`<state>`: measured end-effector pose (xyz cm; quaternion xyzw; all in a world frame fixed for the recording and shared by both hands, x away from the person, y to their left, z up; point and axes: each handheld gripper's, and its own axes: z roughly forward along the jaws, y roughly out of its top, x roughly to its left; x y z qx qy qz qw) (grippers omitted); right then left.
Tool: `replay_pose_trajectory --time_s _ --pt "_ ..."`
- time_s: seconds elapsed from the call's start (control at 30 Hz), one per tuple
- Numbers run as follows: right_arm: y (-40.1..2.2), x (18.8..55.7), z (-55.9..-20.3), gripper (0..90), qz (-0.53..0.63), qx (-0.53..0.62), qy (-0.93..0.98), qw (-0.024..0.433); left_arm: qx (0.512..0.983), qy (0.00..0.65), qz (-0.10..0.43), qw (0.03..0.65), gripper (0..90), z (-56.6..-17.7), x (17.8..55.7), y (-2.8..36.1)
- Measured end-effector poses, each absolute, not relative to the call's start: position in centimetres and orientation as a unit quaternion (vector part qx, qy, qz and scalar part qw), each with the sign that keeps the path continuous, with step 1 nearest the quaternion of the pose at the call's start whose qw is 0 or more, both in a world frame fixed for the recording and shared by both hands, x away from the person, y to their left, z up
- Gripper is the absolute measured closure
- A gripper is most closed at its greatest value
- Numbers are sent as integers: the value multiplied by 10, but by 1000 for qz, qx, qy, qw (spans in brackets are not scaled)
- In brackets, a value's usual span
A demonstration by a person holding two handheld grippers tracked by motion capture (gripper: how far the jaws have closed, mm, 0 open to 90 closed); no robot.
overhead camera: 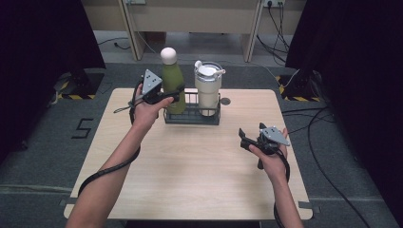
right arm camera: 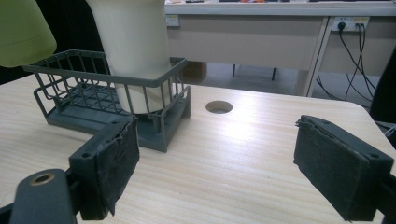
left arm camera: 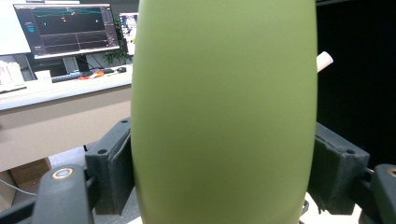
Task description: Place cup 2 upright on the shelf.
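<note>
Two grippers in play. Left gripper [overhead camera: 174, 97] clamped on olive-green metal bottle with cream cap [left arm camera: 224, 112], pads pressing both flanks. Bottle upright, base raised just above rim of dark grey wire basket [right arm camera: 70, 74], below jaws. Cream lidded tumbler [overhead camera: 208, 92] already seated in next compartment, right of grip. Right gripper [overhead camera: 243, 137] well apart over pale wooden table [overhead camera: 199, 175], jaws wide, empty. Bottle not yet seated or carried clear; direction unclear.

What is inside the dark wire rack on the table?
A white tumbler stands in the rack's right half. The left half looks empty: the green bottle, gripped by the left gripper, hangs just above it. The wires partly cover the tumbler's foot.
</note>
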<state>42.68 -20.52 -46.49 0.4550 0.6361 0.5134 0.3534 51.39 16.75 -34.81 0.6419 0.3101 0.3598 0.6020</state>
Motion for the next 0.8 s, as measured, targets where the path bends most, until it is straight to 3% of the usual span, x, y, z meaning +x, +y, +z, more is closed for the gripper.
replay_pose_trajectory --time_s 0.8 --pt "-206 427 -466 145 511 457 636 354 640 312 363 601 214 -343 522 165"
